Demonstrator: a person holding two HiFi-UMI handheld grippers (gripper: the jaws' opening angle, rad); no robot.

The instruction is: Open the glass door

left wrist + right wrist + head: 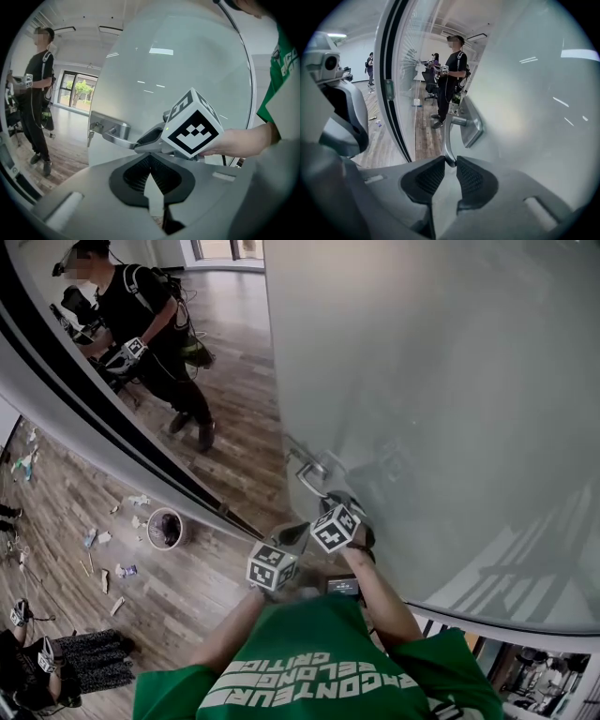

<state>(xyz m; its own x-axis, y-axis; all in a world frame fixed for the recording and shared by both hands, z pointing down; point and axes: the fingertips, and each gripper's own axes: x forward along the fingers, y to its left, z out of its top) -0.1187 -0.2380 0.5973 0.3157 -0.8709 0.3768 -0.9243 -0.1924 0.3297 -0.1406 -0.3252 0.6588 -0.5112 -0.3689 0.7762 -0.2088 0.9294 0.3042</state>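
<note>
Here, a wood-plank floor (187, 596), strewn with small litter (122, 570) at 9 o'clock in the head view, is seen beyond a dark, curved door frame (390, 70). The frosted glass door (450, 381), smooth and pale, fills that view from 12 to 4 o'clock. Its brushed-metal lever handle (449, 138), mounted on a rectangular plate, is pinched at its tip between the ribbed black pads (476, 180) of the right gripper (451, 164). The left gripper (150, 157) is held just at 8 o'clock of the right one, with its pads pressed together on nothing. A person in black (155, 324) is seen at 11 o'clock.
</note>
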